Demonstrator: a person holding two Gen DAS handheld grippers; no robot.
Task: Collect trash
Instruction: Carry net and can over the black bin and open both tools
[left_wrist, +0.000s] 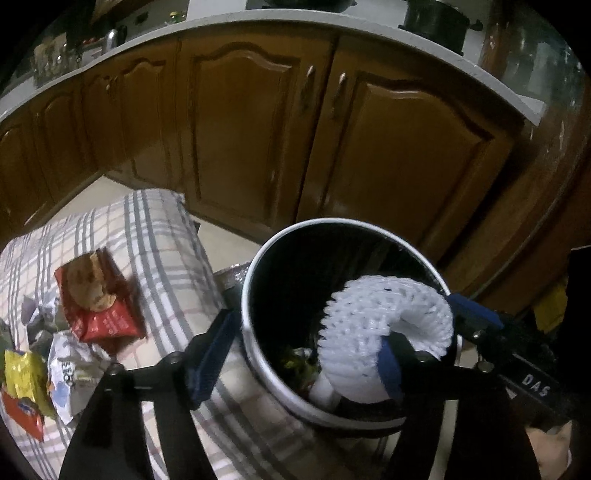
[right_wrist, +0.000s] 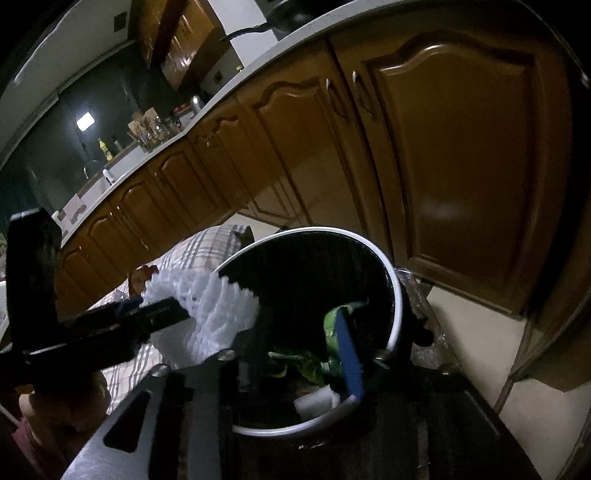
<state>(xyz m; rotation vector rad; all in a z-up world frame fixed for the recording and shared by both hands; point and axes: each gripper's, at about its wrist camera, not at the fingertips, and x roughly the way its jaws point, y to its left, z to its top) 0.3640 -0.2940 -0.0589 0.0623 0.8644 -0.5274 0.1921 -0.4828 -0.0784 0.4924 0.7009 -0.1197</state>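
A round metal trash bin (left_wrist: 255, 266) with a dark inside stands beside a plaid-covered surface (left_wrist: 162, 236). A white foam fruit net (left_wrist: 384, 314) curls over the bin's mouth and also shows in the right wrist view (right_wrist: 210, 306). My left gripper (left_wrist: 295, 363) is open, its fingers astride the bin's near rim, the right pad against the net. My right gripper (right_wrist: 291, 354) is over the bin (right_wrist: 391, 288), jaws apart, above green wrappers (right_wrist: 332, 325) inside. Its blue pad (right_wrist: 351, 354) is visible. A red snack wrapper (left_wrist: 99, 295) and yellow, white and orange wrappers (left_wrist: 33, 376) lie on the plaid surface.
Brown wooden cabinet doors (left_wrist: 399, 155) stand close behind the bin under a pale countertop (left_wrist: 221, 22). A dark pot (left_wrist: 436, 18) sits on the counter. Pale floor tiles (right_wrist: 480, 332) show to the right of the bin.
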